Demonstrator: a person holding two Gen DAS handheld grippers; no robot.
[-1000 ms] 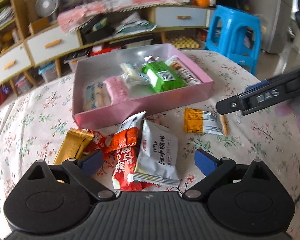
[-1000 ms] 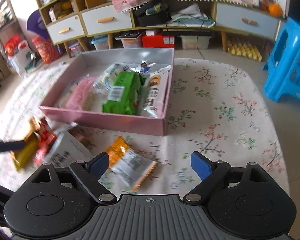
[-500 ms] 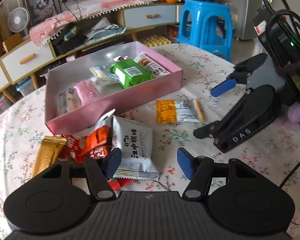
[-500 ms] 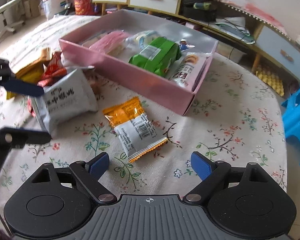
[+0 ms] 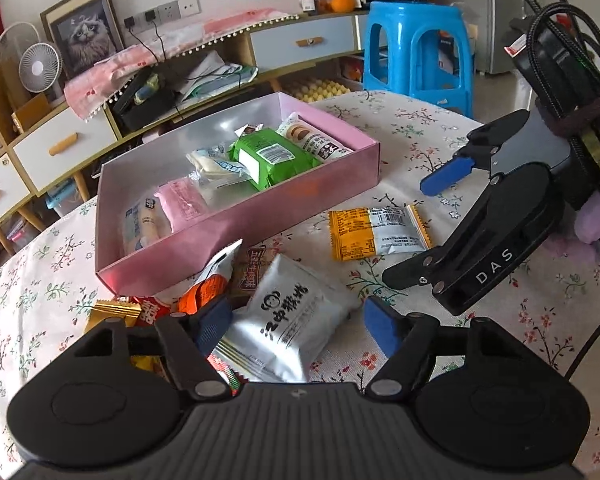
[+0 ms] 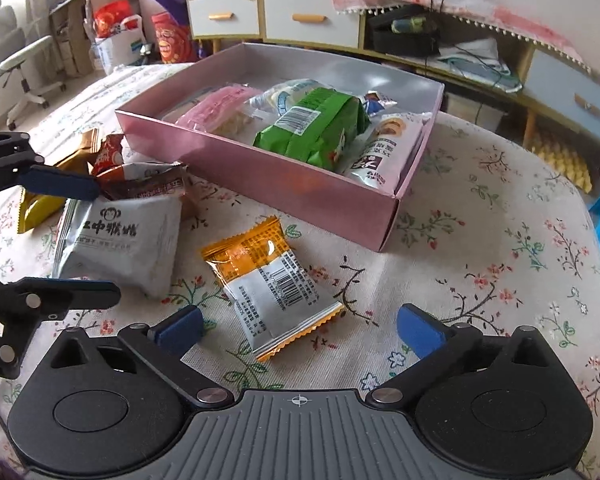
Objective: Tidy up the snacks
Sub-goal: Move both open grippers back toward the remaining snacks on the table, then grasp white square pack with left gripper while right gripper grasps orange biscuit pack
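Flowered cloth covered the counter point(image 6: 480, 240). Left tongs point(image 5: 296, 322) were opening around the grey-white snack packet point(image 5: 288, 320), pads just beside it and not pressing. Right tongs point(image 6: 298, 328) were released and opening wide over the orange-and-white packet point(image 6: 268, 280), not touching it. Beyond lay red and gold packets point(image 5: 112, 312), then the pink box point(image 6: 300, 188) holding a green packet point(image 6: 312, 128) and others.

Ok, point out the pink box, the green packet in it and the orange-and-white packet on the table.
pink box point(image 6: 260, 176), right wrist view, on its near outer wall.
green packet point(image 6: 312, 128), right wrist view, on its top face.
orange-and-white packet point(image 6: 272, 280), right wrist view, on its barcode side.
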